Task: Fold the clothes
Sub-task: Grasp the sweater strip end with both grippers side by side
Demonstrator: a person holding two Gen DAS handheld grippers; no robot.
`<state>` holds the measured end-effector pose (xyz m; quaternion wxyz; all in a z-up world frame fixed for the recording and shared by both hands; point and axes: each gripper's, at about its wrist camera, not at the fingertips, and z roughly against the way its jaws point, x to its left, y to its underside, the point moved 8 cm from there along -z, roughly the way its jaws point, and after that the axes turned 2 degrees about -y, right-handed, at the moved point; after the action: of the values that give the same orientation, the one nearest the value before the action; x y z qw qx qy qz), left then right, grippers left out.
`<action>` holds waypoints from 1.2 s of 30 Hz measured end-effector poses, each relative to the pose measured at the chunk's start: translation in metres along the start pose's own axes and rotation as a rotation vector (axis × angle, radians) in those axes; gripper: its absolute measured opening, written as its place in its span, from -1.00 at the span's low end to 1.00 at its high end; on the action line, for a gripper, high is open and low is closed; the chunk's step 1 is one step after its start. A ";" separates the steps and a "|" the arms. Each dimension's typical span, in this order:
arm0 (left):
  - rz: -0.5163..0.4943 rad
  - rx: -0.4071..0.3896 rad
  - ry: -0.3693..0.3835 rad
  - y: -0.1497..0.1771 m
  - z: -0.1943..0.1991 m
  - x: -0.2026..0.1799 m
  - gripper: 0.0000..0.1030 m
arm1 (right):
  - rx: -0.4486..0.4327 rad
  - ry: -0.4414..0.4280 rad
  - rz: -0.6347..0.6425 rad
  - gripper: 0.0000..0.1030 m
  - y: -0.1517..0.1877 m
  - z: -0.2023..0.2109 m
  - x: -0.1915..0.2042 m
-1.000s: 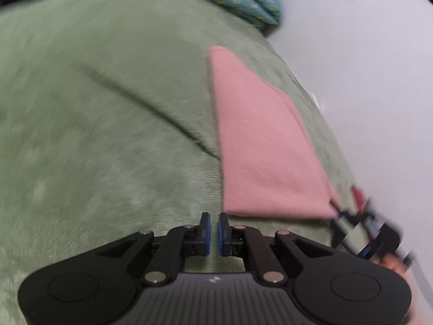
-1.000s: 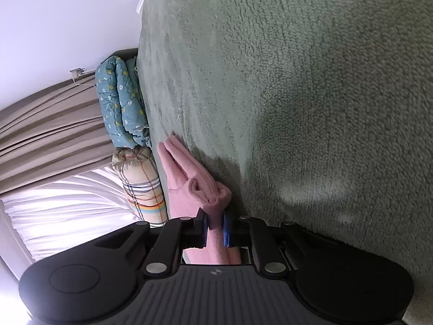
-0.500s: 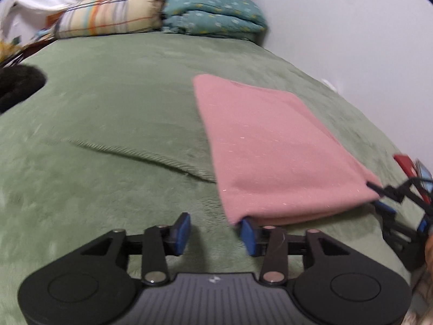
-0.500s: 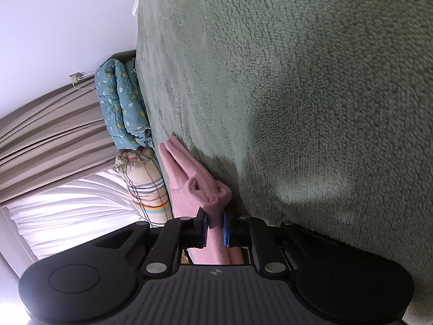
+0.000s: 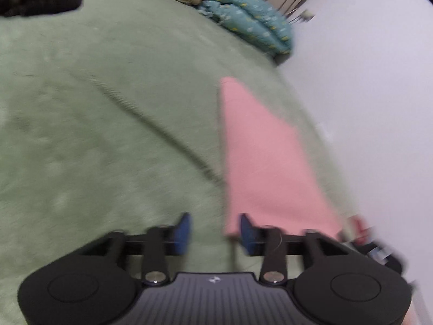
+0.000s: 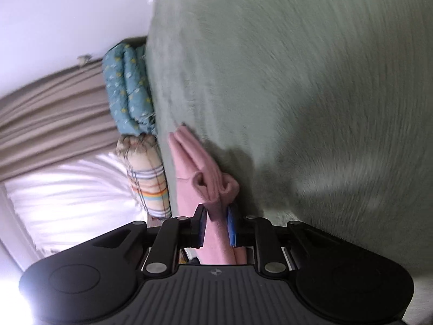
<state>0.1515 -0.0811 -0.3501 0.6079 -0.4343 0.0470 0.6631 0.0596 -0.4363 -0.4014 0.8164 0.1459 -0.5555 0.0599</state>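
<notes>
Two claws show: the left claw spread wide with nothing between its blue pads, just off a near corner of one pink cloth, and the right claw pinching a bunched corner of that cloth. Folded flat and smooth, it lies on one green blanket, probably near the wall-side edge. Beyond sit one teal quilt and one plaid pillow.

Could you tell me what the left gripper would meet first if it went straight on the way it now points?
Probably the green blanket; the open left gripper points just left of the pink cloth, whose near corner sits by its right finger. Blur makes depth unclear.
</notes>
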 end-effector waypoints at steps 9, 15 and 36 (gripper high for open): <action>-0.063 0.324 0.094 -0.027 -0.074 -0.002 0.23 | 0.325 0.204 0.501 0.00 -0.039 -0.038 0.045; 0.038 0.386 0.238 -0.036 -0.089 -0.008 0.44 | 0.601 0.295 0.548 0.08 -0.030 -0.090 0.039; 0.183 0.478 0.272 -0.015 -0.055 -0.039 -0.71 | 0.613 0.148 0.424 -0.69 0.015 -0.072 0.055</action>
<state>0.1879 -0.1398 -0.3521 0.6188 -0.3578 0.3219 0.6209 0.1401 -0.4035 -0.3721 0.7422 0.2607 -0.4691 0.4014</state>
